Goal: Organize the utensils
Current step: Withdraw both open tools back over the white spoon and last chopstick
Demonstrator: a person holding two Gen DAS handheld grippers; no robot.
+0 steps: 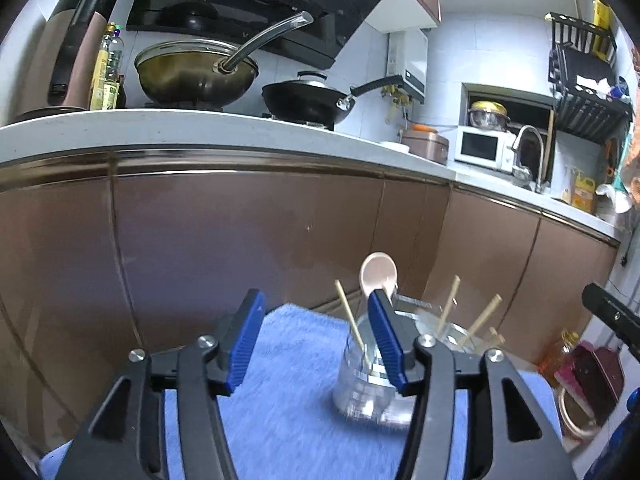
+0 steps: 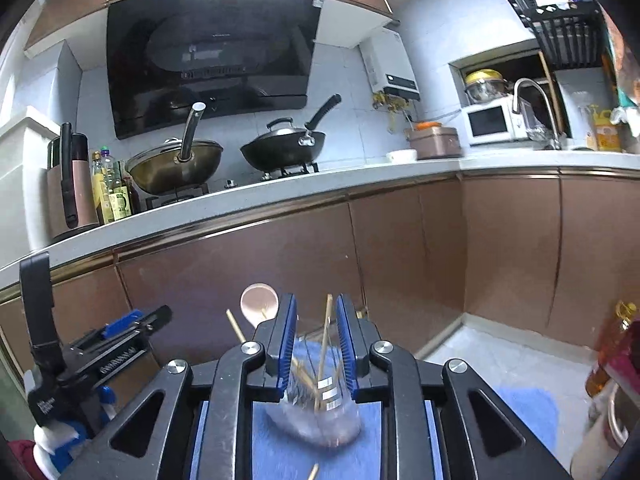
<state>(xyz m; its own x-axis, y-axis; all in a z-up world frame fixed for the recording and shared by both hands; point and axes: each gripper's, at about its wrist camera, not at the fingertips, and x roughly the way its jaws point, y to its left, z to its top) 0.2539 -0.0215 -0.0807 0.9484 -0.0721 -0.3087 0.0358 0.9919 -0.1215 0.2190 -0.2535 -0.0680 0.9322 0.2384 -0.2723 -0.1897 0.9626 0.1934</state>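
Note:
A clear glass jar [image 1: 360, 388] stands on a blue towel [image 1: 288, 412], holding a pale wooden spoon [image 1: 378, 272] and chopsticks [image 1: 352, 320]. A second clear jar [image 1: 456, 332] behind it holds several chopsticks [image 1: 480, 322]. My left gripper [image 1: 316, 344] is open and empty, its right finger just in front of the near jar. In the right wrist view my right gripper [image 2: 316, 344] is shut on a clear jar [image 2: 320, 408] holding chopsticks [image 2: 325, 332]; the spoon [image 2: 259, 306] rises to its left. A loose chopstick [image 2: 313, 472] lies on the towel [image 2: 280, 456].
Brown cabinet fronts [image 1: 240, 232] stand close behind the towel under a white countertop [image 1: 192, 128] with two woks [image 1: 196, 72]. An oil bottle [image 1: 564, 350] and bags sit on the floor at the right. The left gripper's body [image 2: 92, 356] shows at the right view's left.

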